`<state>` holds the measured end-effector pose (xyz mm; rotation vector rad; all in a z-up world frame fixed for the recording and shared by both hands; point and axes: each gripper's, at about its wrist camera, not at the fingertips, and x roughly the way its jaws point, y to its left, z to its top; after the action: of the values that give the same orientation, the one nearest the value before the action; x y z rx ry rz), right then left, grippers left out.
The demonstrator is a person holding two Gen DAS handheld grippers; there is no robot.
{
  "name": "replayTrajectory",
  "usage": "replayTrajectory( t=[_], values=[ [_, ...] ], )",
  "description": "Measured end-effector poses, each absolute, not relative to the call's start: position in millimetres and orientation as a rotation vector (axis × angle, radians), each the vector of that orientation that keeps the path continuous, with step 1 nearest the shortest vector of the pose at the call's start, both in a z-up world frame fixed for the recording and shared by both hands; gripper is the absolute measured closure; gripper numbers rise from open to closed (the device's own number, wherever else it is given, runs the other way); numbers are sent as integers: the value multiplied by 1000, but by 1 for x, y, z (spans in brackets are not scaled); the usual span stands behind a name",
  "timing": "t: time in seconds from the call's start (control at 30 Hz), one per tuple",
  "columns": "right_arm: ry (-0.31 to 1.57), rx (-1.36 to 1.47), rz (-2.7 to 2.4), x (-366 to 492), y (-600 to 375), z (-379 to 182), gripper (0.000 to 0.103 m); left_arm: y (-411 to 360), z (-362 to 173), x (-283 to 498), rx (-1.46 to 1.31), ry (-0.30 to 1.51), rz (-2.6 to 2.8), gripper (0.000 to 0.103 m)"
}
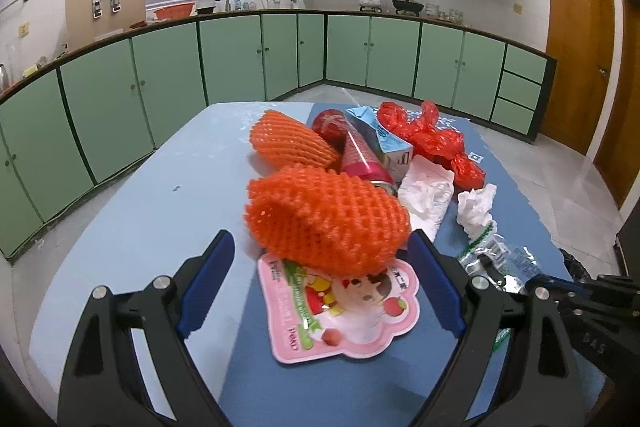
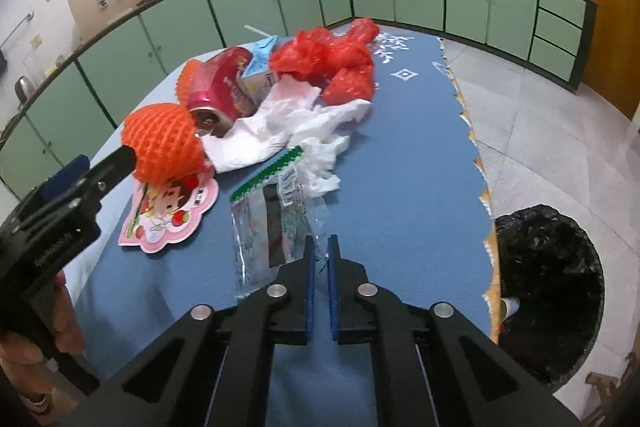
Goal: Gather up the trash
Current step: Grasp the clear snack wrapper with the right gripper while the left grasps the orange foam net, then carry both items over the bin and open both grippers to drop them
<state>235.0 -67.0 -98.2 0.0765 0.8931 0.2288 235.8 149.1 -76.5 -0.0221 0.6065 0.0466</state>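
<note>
Over the table (image 2: 400, 155), right claw (image 2: 319, 247) pinches clear wrapper (image 2: 276, 223).

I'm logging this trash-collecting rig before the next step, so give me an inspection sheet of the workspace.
Surface: blue table cover, its right edge torn.
Job's things: two orange foam nets, pink snack wrapper, red can, blue carton, red plastic bag, white tissues, clear wrapper; black-lined bin on the floor beside the table.
Clutter: nothing seen beyond the trash.
Grippers: left gripper open around the nearer net; right gripper shut on the clear wrapper's edge.
Cables: nothing seen.
Surroundings: green kitchen cabinets, sink tap, pots, wooden door.
</note>
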Motion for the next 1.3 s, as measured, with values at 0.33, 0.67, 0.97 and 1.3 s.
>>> replayTrajectory(
  t=[0.33,0.67,0.97,1.3],
  values=[
    [794,102,224,230,-70,-90,97,135,-82,240,-4,581,28,40],
    [791,106,228,230,-70,-91,97,128,-84,247,-9,592,9,83],
    [738,112,225,224,-73,-80,97,133,-73,228,-20,537,44,90],
    [668,126,171,210,-103,-50,97,105,-41,199,-22,460,-59,91]
  ],
)
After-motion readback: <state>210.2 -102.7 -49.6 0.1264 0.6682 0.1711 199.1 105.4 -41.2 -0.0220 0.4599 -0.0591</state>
